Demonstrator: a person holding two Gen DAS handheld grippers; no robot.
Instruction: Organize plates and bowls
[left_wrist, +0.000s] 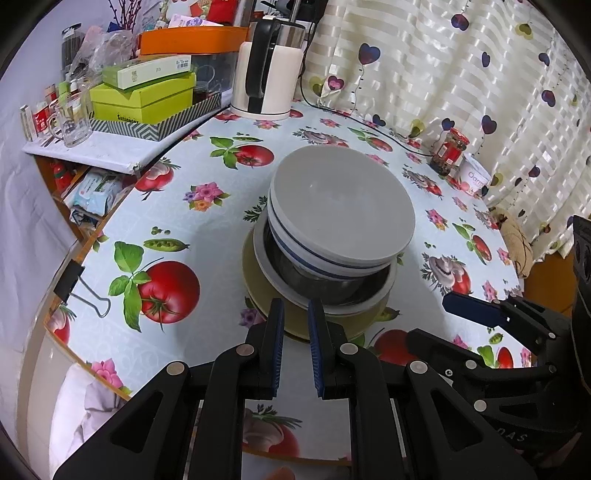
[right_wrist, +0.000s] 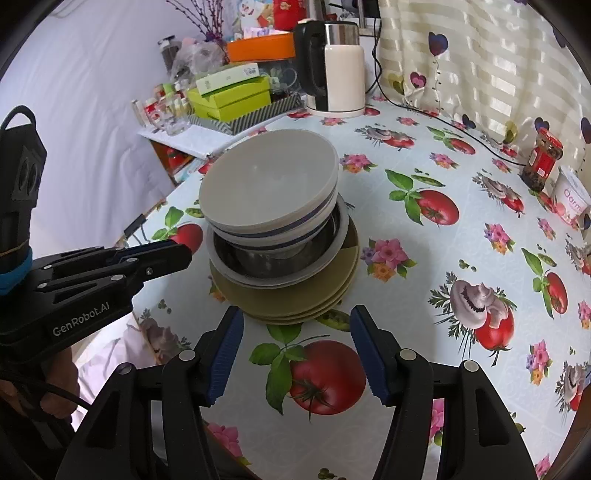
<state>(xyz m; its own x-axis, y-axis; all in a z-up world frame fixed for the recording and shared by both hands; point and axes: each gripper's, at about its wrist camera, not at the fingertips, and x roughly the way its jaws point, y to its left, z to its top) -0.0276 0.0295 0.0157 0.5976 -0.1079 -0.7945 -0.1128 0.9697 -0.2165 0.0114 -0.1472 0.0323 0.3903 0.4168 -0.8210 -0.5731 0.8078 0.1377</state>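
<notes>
A: Where does the crockery sit at this entry?

B: All in one stack near the middle of the round tabletop (right_wrist: 424, 266), which wears a pale blue oilcloth printed with tomatoes, mushrooms and flowers. Bottom to top: olive-green flat plates (right_wrist: 295, 295), then a shiny steel bowl inside a white rim (right_wrist: 258, 264), then white ceramic bowls with a blue band (right_wrist: 273, 225), and topmost a plain grey-white bowl (right_wrist: 267, 181), upright and leaning slightly off-centre.

A: Left hand-held gripper?

B: The left hand-held gripper (left_wrist: 295, 321) has its blue-padded fingers drawn nearly together, only a narrow slot between them and nothing in it. It hovers just before the near edge of the stack; whether it touches the plates I cannot tell.

A: Right one?

B: The right hand-held gripper (right_wrist: 297, 325) stands with jaws parted and empty, just short of the plates' near edge, not touching.

A: Surroundings?

B: A cream and black electric kettle (right_wrist: 334, 74) at the far edge, a red-lidded glass jar (right_wrist: 543, 162) by the striped curtain, lime-green boxes (right_wrist: 231, 98) on a side shelf.
</notes>
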